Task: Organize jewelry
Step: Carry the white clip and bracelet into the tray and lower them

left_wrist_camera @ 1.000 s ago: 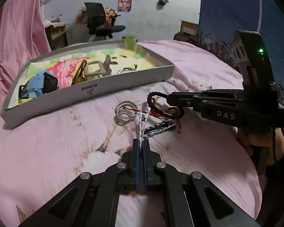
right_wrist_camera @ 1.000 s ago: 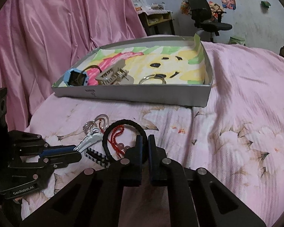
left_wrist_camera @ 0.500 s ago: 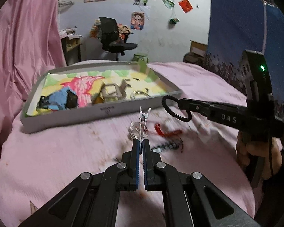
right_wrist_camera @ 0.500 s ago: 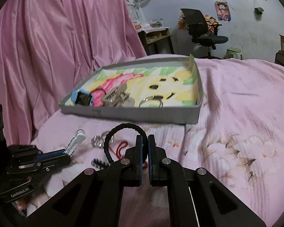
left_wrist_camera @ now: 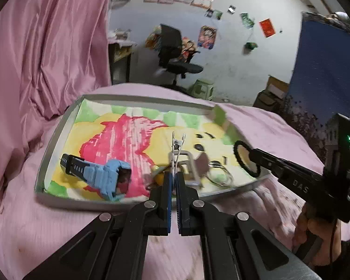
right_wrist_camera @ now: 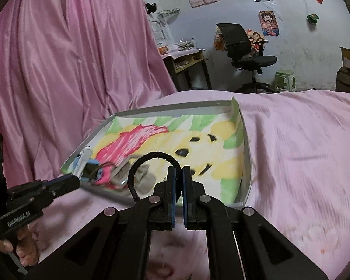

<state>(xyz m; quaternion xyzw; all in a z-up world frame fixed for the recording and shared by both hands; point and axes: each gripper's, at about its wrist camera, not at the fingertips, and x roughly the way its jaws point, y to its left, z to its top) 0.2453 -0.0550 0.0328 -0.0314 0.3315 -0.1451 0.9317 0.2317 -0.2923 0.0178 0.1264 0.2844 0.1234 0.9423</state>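
The shallow grey cardboard tray (left_wrist_camera: 58, 140) is crowded along its near wall by a blue watch (left_wrist_camera: 100, 175); its far half lies open.

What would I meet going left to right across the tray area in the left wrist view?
Blue watch → silver hair clip pinched by the left gripper → metal rings → black hair tie held by the right gripper.
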